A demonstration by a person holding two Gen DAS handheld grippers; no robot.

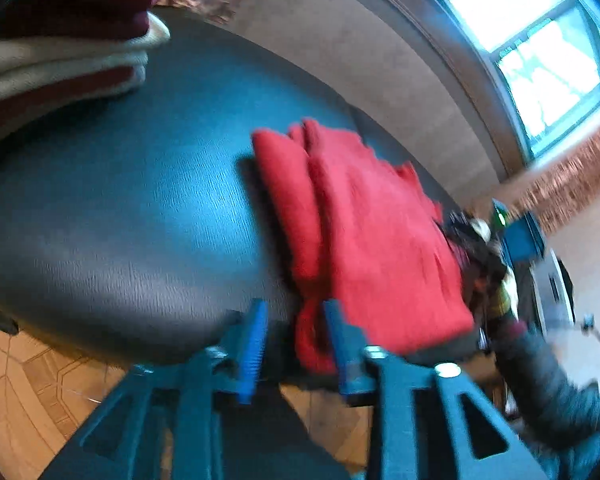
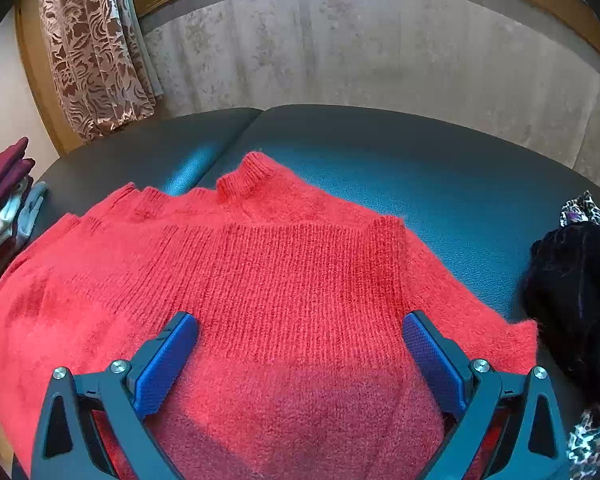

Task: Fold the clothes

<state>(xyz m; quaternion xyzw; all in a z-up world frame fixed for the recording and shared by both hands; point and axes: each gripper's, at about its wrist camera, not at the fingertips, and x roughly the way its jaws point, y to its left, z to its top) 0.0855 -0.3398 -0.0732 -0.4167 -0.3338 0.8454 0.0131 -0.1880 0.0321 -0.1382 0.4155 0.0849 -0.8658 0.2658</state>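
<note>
A red sweater [image 2: 284, 280] is spread flat on a dark table [image 2: 440, 184], its ribbed collar [image 2: 244, 176] pointed toward 12 o'clock in the right wrist view and its body filling the frame from 9 o'clock to 3 o'clock. The right gripper [image 2: 300, 344] is held over the lower half of the sweater with its blue fingers [image 2: 168, 364] spread wide apart, nothing being pinched between them.

In the left wrist view (blurred) the sweater [image 1: 364, 240] is seen lying at the table's [image 1: 140, 200] edge from the centre toward 4 o'clock. The left gripper [image 1: 294, 344] is set at that edge at 6 o'clock, its fingers a little apart, with a fold of red knit seen between them; whether the fold is clamped cannot be told.

A stack of folded clothes [image 1: 60, 40] is seen at 10 o'clock, and a dark heap of clothes [image 2: 576, 300] at 3 o'clock in the right wrist view, just beside the sweater's edge. A patterned curtain [image 2: 96, 52] hangs at 11 o'clock
</note>
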